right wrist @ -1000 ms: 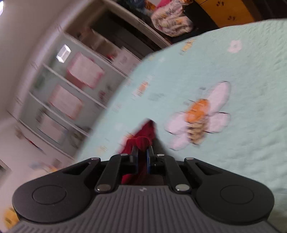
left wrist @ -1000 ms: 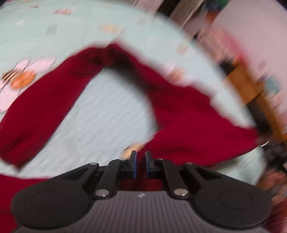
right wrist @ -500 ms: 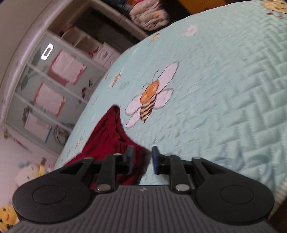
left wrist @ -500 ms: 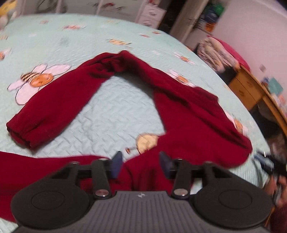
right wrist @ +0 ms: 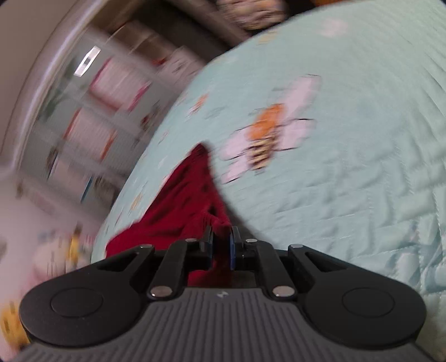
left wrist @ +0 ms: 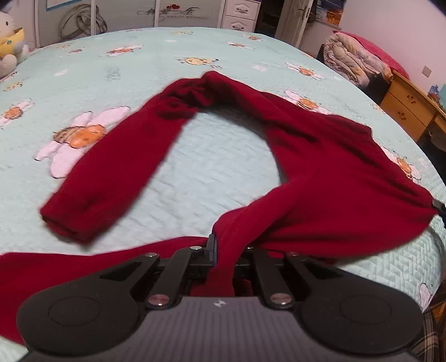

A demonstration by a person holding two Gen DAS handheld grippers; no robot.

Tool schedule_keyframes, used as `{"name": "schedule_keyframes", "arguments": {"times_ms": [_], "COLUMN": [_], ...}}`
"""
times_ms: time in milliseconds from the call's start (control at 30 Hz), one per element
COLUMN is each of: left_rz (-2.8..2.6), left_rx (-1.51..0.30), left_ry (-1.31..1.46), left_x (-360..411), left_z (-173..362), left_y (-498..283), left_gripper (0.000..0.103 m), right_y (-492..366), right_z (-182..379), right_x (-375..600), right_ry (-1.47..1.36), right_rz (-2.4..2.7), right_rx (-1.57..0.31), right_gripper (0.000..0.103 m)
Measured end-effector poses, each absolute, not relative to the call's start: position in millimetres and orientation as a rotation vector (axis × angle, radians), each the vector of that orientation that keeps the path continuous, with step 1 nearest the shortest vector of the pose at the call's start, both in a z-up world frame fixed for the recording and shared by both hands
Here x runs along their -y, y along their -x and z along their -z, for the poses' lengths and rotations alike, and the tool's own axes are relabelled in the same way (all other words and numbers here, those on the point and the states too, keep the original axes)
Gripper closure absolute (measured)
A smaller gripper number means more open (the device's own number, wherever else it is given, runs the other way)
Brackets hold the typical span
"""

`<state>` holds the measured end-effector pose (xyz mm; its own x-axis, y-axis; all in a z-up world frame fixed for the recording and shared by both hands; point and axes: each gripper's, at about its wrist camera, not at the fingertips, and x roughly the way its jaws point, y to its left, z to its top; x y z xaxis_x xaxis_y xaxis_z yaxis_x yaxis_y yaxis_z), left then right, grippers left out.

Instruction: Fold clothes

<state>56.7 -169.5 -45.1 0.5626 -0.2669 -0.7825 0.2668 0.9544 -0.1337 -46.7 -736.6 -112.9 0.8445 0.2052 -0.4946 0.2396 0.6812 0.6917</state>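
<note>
A dark red long-sleeved garment [left wrist: 320, 172] lies in an arch on the pale green quilted bed cover [left wrist: 223, 167]. One sleeve [left wrist: 111, 172] stretches to the left, its cuff near a bee print. My left gripper [left wrist: 225, 247] is closing its jaws on a pinched fold of the garment's near edge, and the cloth covers the right finger. In the blurred right wrist view, my right gripper [right wrist: 222, 245] is closing on a bunched edge of the same red garment [right wrist: 184, 200], low over the bed cover [right wrist: 348, 167].
A plush toy [left wrist: 8, 47] sits at the bed's far left. White drawers [left wrist: 239, 14] stand behind the bed. A heap of bedding [left wrist: 354, 61] and a wooden desk [left wrist: 412, 108] are on the right. Blurred shelves [right wrist: 92, 111] stand beyond the bed.
Half a second ago both grippers stood open over the red cloth; now both are shut on it. The left one has a fold raised between its jaws. The right one has sunk.
</note>
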Motion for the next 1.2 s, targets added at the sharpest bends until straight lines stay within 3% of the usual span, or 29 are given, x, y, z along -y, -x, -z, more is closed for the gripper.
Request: {"name": "schedule_keyframes", "arguments": {"times_ms": [133,300,467,667,767,933,1200], "left_rz": [0.297,0.267,0.259,0.275,0.265,0.23,0.373], "left_rx": [-0.969,-0.977,-0.966,-0.964,-1.011,-1.066,-0.906], "left_ry": [-0.043,-0.015,0.086,0.162,0.268,0.426,0.629], "left_x": [165.5,166.8,157.9,147.8,134.9,110.1,121.5], "left_z": [55.0,58.9,47.8,33.2,28.8,16.9,-22.4], "left_y": [-59.8,-62.2,-54.0,-42.7,-43.7,-45.5,-56.5], "left_gripper": [0.094,0.084,0.074,0.071,0.063,0.064,0.062], "right_y": [38.6,56.3,46.4,-16.7,-57.0,-111.8,-164.7], "right_z": [121.2,122.7,121.2,107.0,107.5,124.7,137.1], "right_x": [718.0,745.1,754.2,762.5,773.6,785.5,785.2], "right_ry": [-0.701,-0.88,-0.848,-0.725,-0.698,-0.726,-0.815], "right_rz": [0.031,0.064,0.088,0.0,-0.02,-0.072,-0.176], "right_rx": [-0.764,-0.663,-0.604,-0.584,-0.597,-0.618,-0.547], "right_gripper": [0.089,0.084,0.082,0.082,0.079,0.073,0.073]}}
